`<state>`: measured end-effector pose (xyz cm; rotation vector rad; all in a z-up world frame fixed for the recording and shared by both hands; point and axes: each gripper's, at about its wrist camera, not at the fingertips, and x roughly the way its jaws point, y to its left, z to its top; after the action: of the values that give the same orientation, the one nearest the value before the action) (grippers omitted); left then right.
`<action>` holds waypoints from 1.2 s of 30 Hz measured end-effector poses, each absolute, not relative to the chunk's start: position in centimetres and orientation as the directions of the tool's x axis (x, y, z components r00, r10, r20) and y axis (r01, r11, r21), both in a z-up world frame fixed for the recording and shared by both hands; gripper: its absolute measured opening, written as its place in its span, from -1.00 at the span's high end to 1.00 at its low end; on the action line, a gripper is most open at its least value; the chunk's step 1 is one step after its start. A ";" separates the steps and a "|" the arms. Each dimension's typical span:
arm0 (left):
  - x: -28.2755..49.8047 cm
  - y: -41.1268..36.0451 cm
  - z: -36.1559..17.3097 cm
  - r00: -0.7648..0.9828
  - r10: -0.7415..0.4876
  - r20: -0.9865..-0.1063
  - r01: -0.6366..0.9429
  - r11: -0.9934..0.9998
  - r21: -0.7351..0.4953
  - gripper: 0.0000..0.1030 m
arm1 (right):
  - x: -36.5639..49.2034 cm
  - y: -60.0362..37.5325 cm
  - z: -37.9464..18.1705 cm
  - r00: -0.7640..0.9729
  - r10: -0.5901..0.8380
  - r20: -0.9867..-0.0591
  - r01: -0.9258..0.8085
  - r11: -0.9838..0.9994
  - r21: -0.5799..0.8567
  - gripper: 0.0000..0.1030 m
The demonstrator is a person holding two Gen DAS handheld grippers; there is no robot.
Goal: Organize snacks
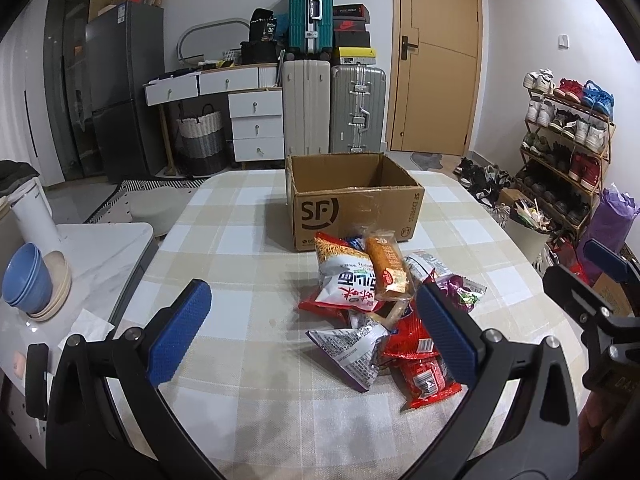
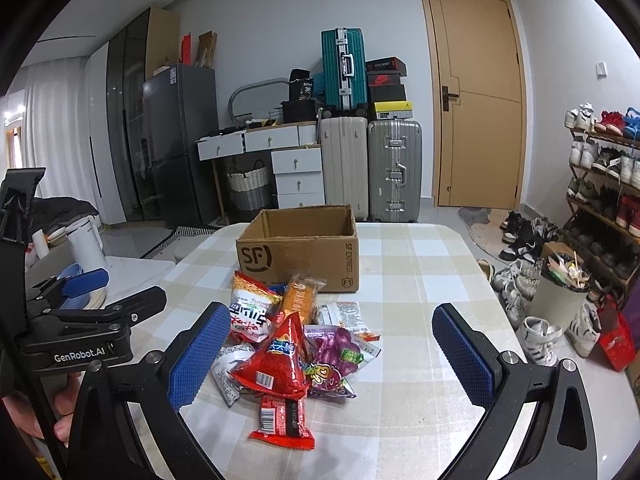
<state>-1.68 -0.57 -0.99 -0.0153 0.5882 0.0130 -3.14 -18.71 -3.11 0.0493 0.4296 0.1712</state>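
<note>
An open, empty-looking cardboard box (image 1: 352,204) (image 2: 300,256) marked SF stands mid-table. In front of it lies a pile of snack packs: a white-and-red noodle bag (image 1: 346,280) (image 2: 250,308), an orange bread pack (image 1: 386,266) (image 2: 298,294), a red triangular pack (image 2: 280,356), a purple candy bag (image 2: 338,350), a silver pack (image 1: 352,354) and a flat red pack (image 2: 282,420). My left gripper (image 1: 314,334) hangs open above the pile's near left side, holding nothing. My right gripper (image 2: 332,354) is open over the pile, also with nothing in it.
The checked tablecloth (image 1: 240,380) covers the table. A marble side table (image 1: 100,248) to the left holds blue bowls (image 1: 26,280) and a white kettle (image 1: 34,216). A bin (image 2: 560,296), loose shoes and a shoe rack (image 2: 600,184) stand to the right; suitcases (image 1: 332,112) stand behind.
</note>
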 end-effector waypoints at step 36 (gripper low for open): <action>6.7 3.3 -11.0 0.729 -0.038 -0.684 -0.035 0.995 -0.092 -0.99 | 7.5 -13.6 -13.0 0.620 0.408 -0.670 -0.369 0.905 0.210 -0.51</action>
<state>6.71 3.31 -11.04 -0.1007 0.7547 -0.0018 7.52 -13.57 -13.05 0.0536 0.7833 0.4472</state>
